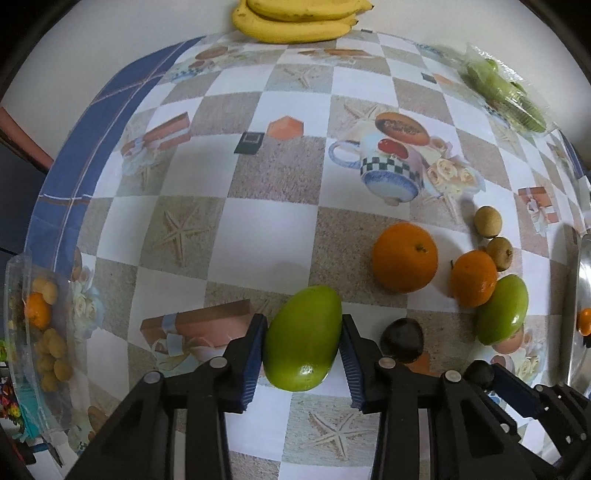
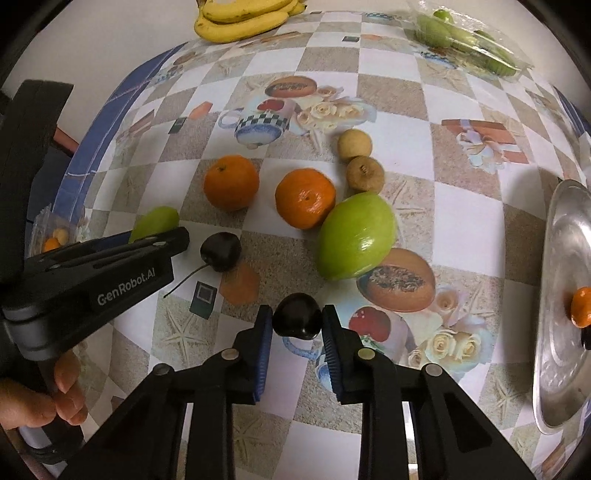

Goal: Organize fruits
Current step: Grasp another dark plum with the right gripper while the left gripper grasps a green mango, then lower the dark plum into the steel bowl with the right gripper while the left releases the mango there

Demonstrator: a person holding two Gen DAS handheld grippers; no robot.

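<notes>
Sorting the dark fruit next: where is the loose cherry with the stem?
Right wrist view, left of centre: the stemmed cherry lies between the left hand-held gripper and the big green fruit.

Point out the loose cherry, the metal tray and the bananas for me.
Loose cherry point(image 2: 220, 252), right wrist view, middle of its dark skin.
Metal tray point(image 2: 561, 325), right wrist view, bare inner surface.
Bananas point(image 1: 295, 27), left wrist view, lower banana's side.

Green mango point(image 1: 303, 338) lengthwise between left gripper point(image 1: 303, 356) pads, near counter's front edge. Dark cherry point(image 2: 297, 315) pinched in right gripper point(image 2: 297, 338). Second cherry point(image 2: 220, 252), stemmed, two oranges point(image 2: 231, 182), second mango point(image 2: 356, 236), two longans point(image 2: 354, 145) clustered mid-counter.
</notes>
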